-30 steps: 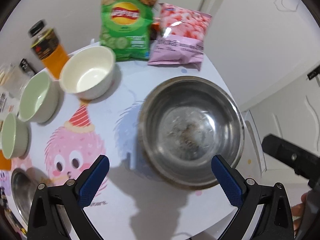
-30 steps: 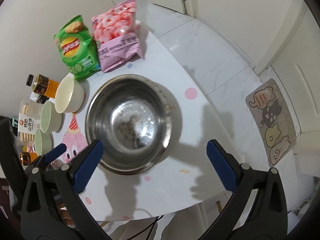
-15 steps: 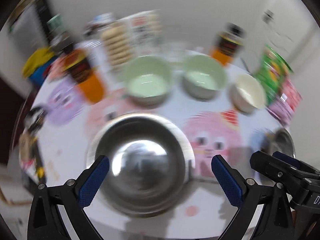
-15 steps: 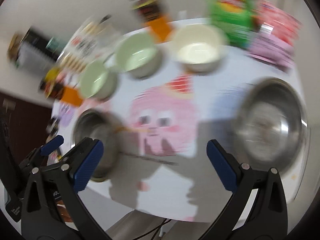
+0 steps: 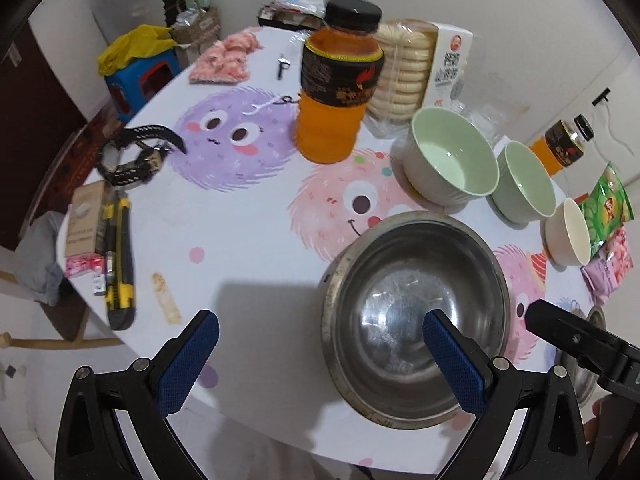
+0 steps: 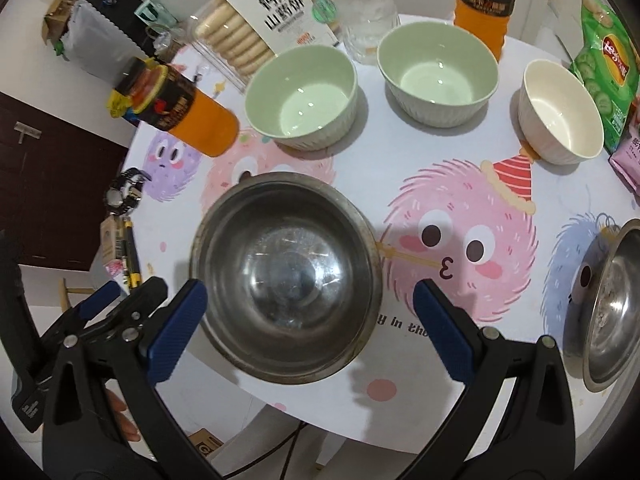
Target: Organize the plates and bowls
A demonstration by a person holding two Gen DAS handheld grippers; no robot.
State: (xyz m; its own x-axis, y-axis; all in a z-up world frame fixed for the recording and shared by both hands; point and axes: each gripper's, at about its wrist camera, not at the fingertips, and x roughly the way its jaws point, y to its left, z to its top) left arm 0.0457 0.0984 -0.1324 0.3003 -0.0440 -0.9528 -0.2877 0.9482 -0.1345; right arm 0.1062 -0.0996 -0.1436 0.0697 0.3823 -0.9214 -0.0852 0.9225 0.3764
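Observation:
A steel bowl [image 5: 416,320] [image 6: 286,276] stands empty near the front edge of the round white table [image 5: 240,248]. My left gripper [image 5: 322,364] is open, its right finger over the bowl's inside and its left finger outside the rim. My right gripper [image 6: 310,332] is open and straddles the same bowl from the front. Behind it stand two green bowls [image 6: 302,96] [image 6: 438,72] and a cream bowl [image 6: 560,112]. A second steel bowl [image 6: 612,308] sits at the table's right edge.
Two orange drink bottles [image 6: 188,116] [image 6: 482,4], a biscuit pack [image 6: 272,20] and a glass [image 6: 370,20] line the back. A green chip bag [image 6: 608,56] lies right. A watch [image 5: 136,156] and yellow utility knife [image 5: 118,264] lie left.
Both views have swung left, away from the large steel bowl by the snack bags to the other steel bowl at the table's front. Both grippers stay open.

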